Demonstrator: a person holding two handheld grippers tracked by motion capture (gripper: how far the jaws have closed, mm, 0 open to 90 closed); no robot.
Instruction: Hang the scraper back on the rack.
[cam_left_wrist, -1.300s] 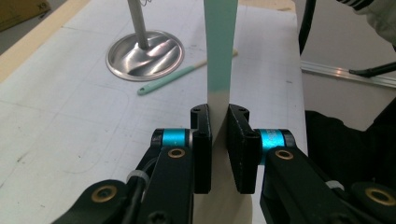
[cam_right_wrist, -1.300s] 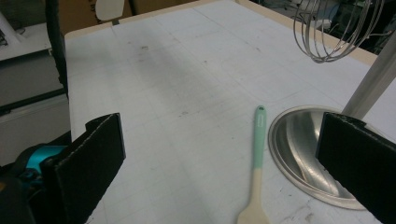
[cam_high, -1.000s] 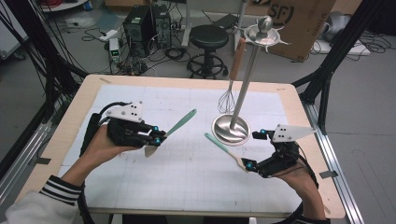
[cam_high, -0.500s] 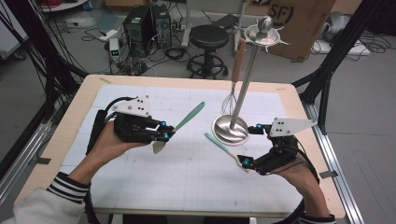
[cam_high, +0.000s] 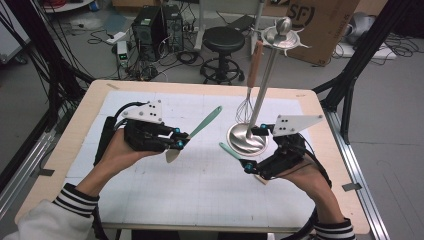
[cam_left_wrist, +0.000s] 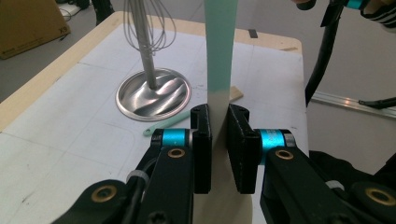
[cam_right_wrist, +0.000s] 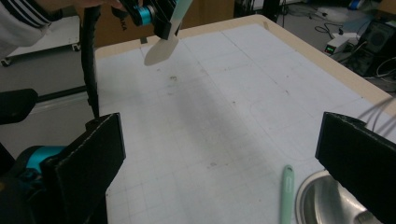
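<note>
Left gripper (cam_high: 176, 140) clamped on spatula (cam_high: 200, 126), long axis running straight out beyond the jaws toward stand (cam_high: 247, 138); right gripper (cam_right_wrist: 219, 154) apart, empty.

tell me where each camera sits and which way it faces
High view: above the person's side, looking forward and down on the table; both forearms, left claw, right claw.
Left gripper view: rides the left claw, looking along the spatula toward the stand.
Right gripper view: rides the open right claw, facing the left claw.
Shared: spatula and stand base.
</note>
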